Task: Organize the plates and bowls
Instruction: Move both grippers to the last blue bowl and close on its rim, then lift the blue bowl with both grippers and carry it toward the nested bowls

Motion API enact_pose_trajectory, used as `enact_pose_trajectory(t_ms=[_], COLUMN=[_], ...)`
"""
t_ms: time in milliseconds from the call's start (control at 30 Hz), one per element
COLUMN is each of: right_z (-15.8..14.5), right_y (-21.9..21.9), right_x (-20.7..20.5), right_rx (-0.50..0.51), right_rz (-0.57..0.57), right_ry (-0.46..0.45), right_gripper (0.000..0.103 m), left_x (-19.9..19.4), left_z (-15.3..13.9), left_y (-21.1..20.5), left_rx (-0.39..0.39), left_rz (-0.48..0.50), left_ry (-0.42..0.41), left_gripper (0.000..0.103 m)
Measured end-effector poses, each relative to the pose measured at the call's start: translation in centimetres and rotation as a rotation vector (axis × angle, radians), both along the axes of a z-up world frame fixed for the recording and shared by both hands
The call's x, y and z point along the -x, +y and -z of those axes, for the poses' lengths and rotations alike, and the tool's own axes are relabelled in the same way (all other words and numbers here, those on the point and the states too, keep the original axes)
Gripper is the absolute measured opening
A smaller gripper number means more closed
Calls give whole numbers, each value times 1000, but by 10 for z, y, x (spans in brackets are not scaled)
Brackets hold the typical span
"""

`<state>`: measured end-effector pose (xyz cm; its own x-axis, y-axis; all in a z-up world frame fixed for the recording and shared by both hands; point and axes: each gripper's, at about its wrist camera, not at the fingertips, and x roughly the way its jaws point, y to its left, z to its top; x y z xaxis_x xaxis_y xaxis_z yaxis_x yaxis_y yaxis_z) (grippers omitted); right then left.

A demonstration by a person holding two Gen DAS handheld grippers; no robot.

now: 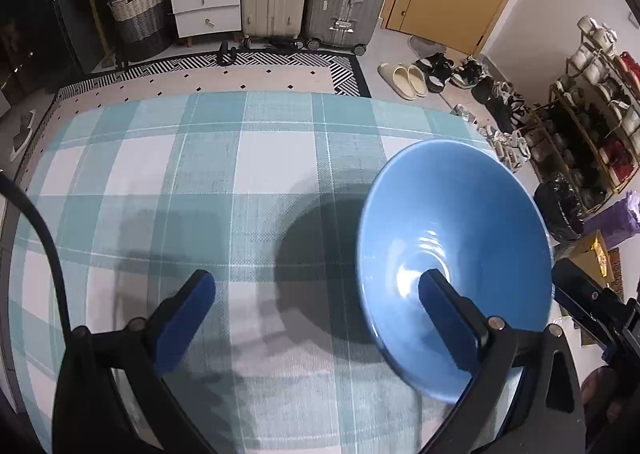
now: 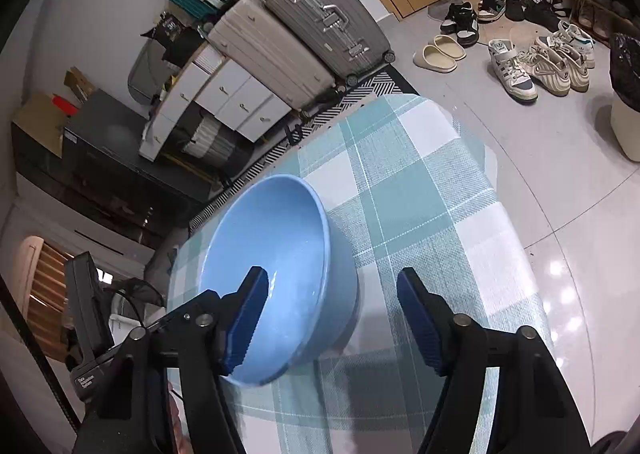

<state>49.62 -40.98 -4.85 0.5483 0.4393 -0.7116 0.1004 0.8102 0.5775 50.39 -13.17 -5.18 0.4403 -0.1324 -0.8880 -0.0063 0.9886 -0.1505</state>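
Cloth edge: the checked cloth [image 1: 180, 174] covers the surface, and its far edge drops off toward a rug and the floor.
Open room: the left and middle of the surface are bare, with only a dark shadow beside the bowl.
Where the bowl is: the bowl [image 1: 452, 214] is on the right part of the surface, close to the far right edge.
Left tool: the left tool [image 1: 316, 306] is wide open. One finger is over bare cloth and the other is in front of the inside of the bowl. I cannot tell if it touches.
Right tool: the right tool [image 2: 332, 314] is partly open across the bowl's [image 2: 272, 238] wall. Its left finger is inside the bowl. Its right finger is outside, apart from the wall, so it is not gripping.
Looks and feel: the bowl is round, smooth, shiny and light blue. The cloth is woven, in teal and white squares. The tool pads are dark blue with ridges.
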Motion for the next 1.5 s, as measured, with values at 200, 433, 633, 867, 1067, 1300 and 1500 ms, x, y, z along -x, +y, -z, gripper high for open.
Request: enact_pose_trajectory(t_ms=[200,433,633,867,1067,1300,1500], right_z=[1,5,8,8,8,9,5], right_y=[13,22,28,34,33,36,41], right_x=[-15,-28,-31,-32,-31,-30,-24], right_rx=[51,116,131,164,174,184,201], right_rz=[-34,-55,-76,-83,-76,-62,-90], right_ry=[25,70,76,83,72,109,101], right_gripper=[61,50,34,20,12,9,9], left_x=[-6,-8,-11,-9,-4,0,9], left_z=[7,14,24,29,32,28,27], left_y=[-7,-15,-17,-19,-33,-32,-29], left_rx=[-9,7,-11,8,-32,-28,-47], left_rz=[8,45,45,34,115,127,133], left_ry=[1,18,73,95,104,97,91], left_gripper=[95,77,47,24,10,8,8])
